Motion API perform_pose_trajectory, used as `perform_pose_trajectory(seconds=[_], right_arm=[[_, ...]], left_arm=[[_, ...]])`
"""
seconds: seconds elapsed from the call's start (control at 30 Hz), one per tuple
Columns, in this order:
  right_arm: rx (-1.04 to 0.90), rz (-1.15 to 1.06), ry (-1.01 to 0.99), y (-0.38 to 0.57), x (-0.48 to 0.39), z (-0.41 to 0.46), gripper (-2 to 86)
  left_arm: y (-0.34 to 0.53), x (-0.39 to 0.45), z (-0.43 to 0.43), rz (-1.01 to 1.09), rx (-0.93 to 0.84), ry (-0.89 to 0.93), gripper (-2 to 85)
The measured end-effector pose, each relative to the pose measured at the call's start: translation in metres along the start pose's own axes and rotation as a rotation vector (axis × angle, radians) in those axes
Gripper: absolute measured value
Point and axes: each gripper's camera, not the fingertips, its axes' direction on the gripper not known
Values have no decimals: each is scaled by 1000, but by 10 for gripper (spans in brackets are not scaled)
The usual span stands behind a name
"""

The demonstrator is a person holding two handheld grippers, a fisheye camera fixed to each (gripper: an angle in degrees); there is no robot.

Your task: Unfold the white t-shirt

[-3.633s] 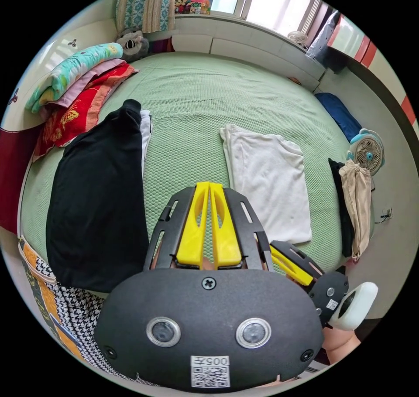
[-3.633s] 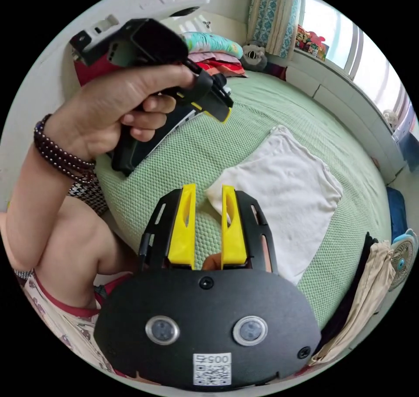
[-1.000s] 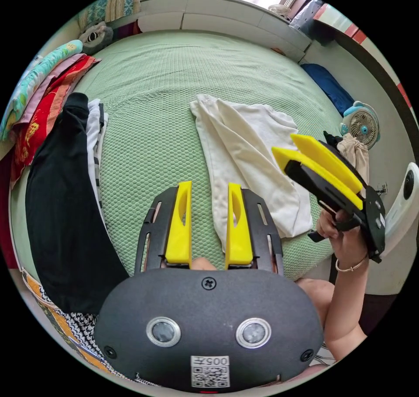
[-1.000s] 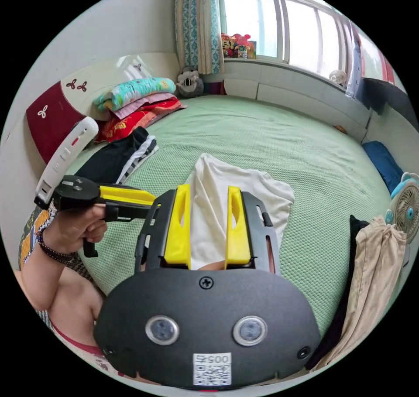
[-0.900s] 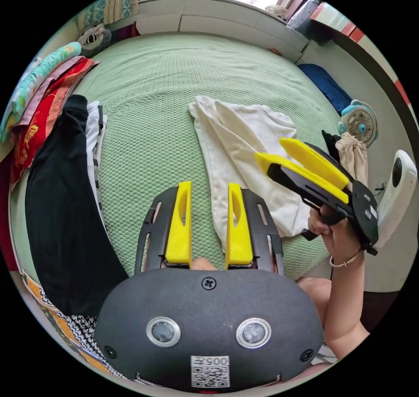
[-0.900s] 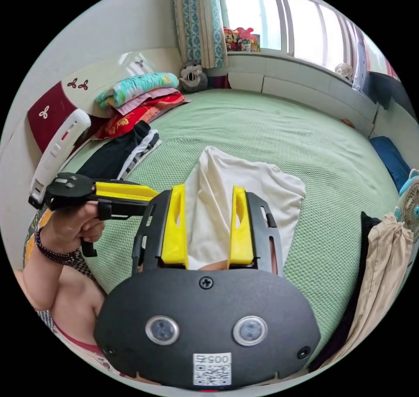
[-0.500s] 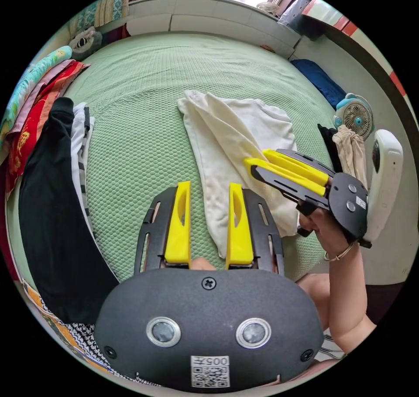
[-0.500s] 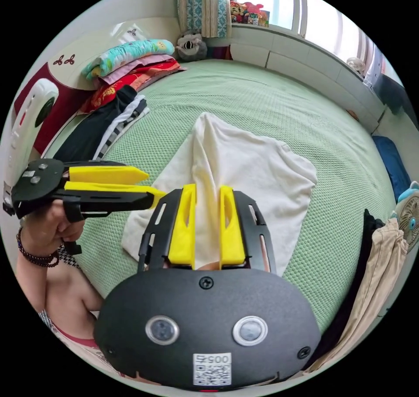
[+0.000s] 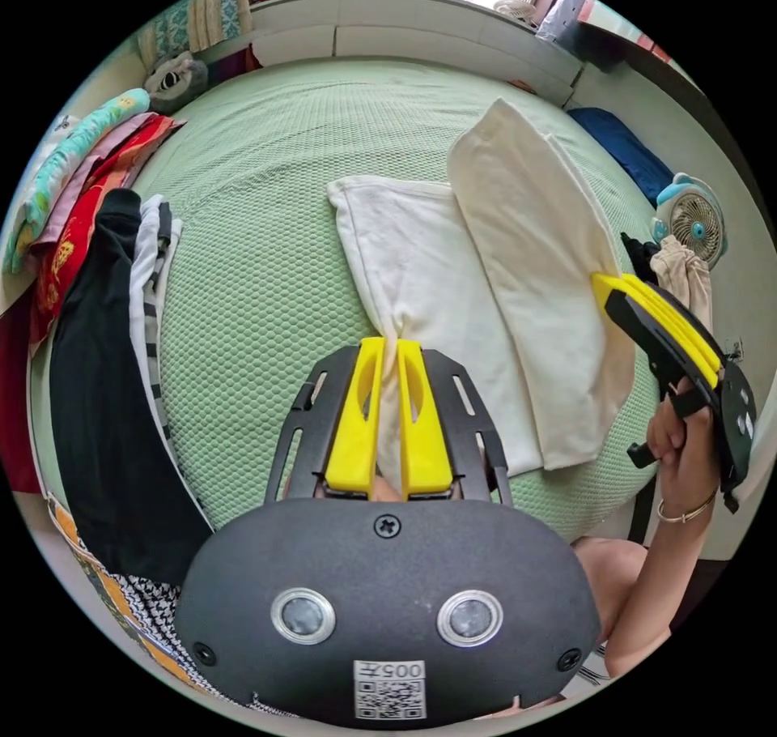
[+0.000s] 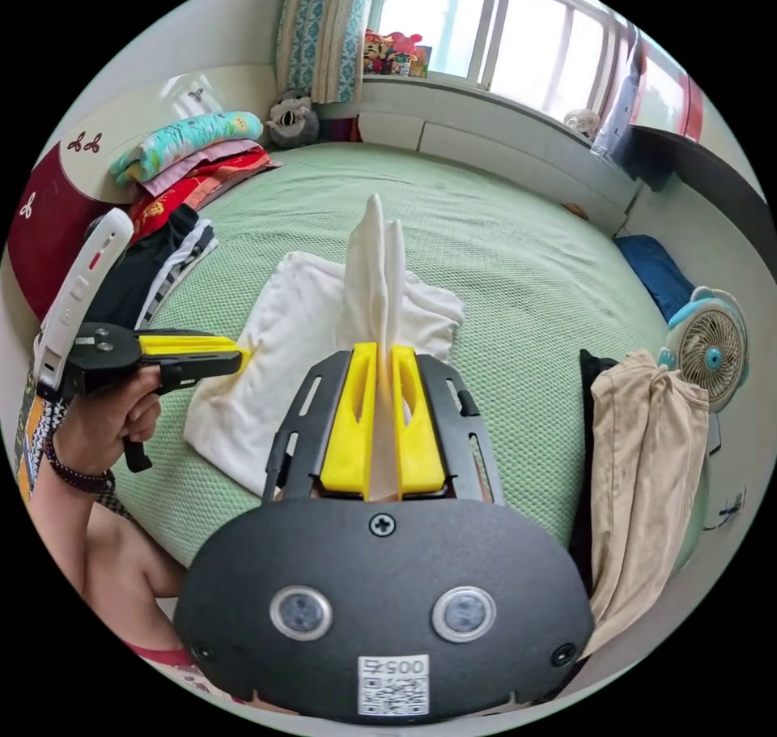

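Observation:
The white t-shirt [image 9: 421,283] lies partly folded on the green bed [image 9: 275,154]. My left gripper [image 9: 387,347] is shut on the shirt's near edge, low over the bed. My right gripper [image 9: 600,281] is shut on the top layer and holds it up as a raised flap [image 9: 526,235] over the shirt's right half. In the right gripper view my right gripper [image 10: 380,350] pinches that layer [image 10: 377,259], which stands up edge-on. My left gripper [image 10: 241,356] pins the lower layer [image 10: 275,348] at the left.
A black garment [image 9: 105,381] over striped clothes lies along the bed's left side, with stacked blankets [image 9: 73,170] and a plush toy [image 9: 170,81] behind it. Beige and black clothes [image 10: 639,462] hang at the right edge beside a small fan [image 10: 708,352] and a blue cushion [image 10: 655,271].
Both grippers, open a second ago, have shut on the shirt. My right one has lifted the top layer up and to the right, opening the fold; my left one holds the near edge down.

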Motion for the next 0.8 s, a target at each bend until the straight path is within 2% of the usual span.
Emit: perform_pose_trajectory(seconds=[0.27,0.57,0.7,0.8], right_arm=[[-9,183,105,13,62,-10,-6],[-58,369,236,26,113,-4,-7],[-91,381,183,24,120,9,-3],[-155,388,155,20,119,26,17]], left_arm=[[6,-6,-10,-43,15,19,38],[22,-29,-36,-121,57,-189,33],[35,-54,-47,-192,62,-215,38],[41,-66,-44,-226,16,-163,47]])
